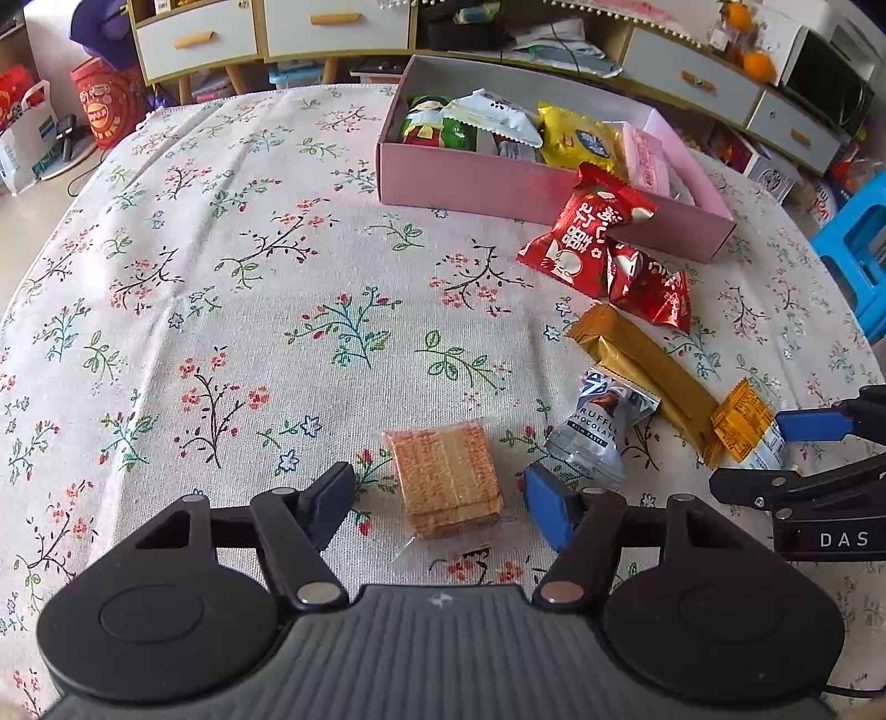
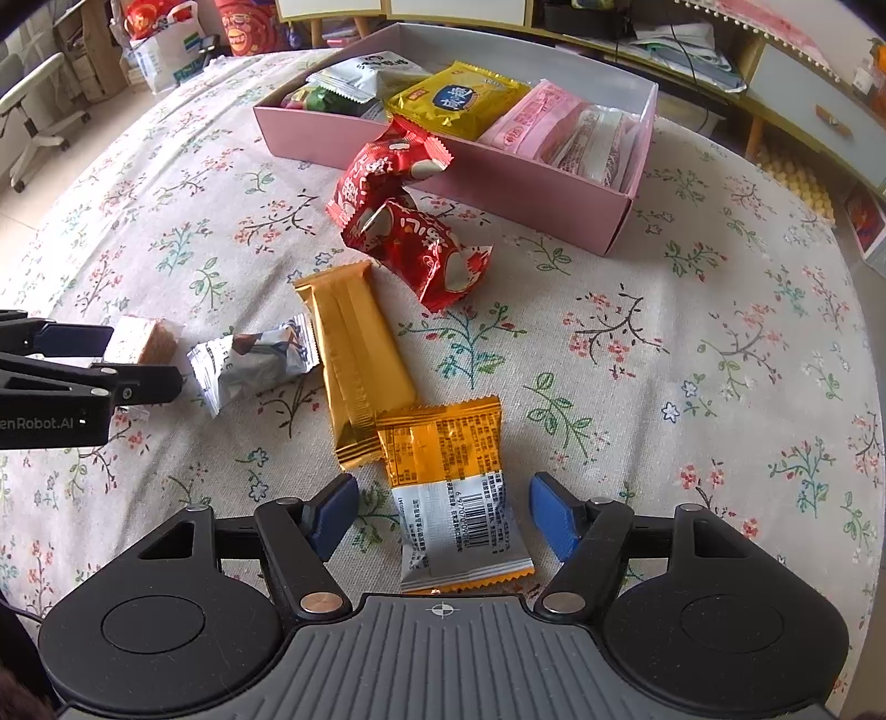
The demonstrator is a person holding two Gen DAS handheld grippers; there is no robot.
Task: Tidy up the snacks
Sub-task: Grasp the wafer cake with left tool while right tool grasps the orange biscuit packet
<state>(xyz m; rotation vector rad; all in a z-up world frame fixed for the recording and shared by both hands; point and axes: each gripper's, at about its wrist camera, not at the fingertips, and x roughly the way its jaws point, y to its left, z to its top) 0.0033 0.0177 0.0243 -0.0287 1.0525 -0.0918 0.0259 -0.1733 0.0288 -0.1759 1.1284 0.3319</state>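
Observation:
My left gripper (image 1: 440, 501) is open, its blue fingers on either side of a clear-wrapped wafer biscuit (image 1: 446, 476) lying on the floral tablecloth. My right gripper (image 2: 443, 515) is open around an orange and silver snack packet (image 2: 451, 487), also on the cloth. Between them lie a silver truffle chocolate packet (image 1: 595, 429), a gold bar (image 2: 354, 354) and two red packets (image 2: 410, 221). A pink box (image 1: 470, 180) at the back holds several snacks. The left gripper shows at the left edge of the right wrist view (image 2: 83, 360).
The round table's floral cloth (image 1: 221, 277) is bare on the left side. Beyond the table stand drawer cabinets (image 1: 332, 25), red bags (image 1: 105, 105) on the floor at the left and a blue stool (image 1: 858, 249) at the right.

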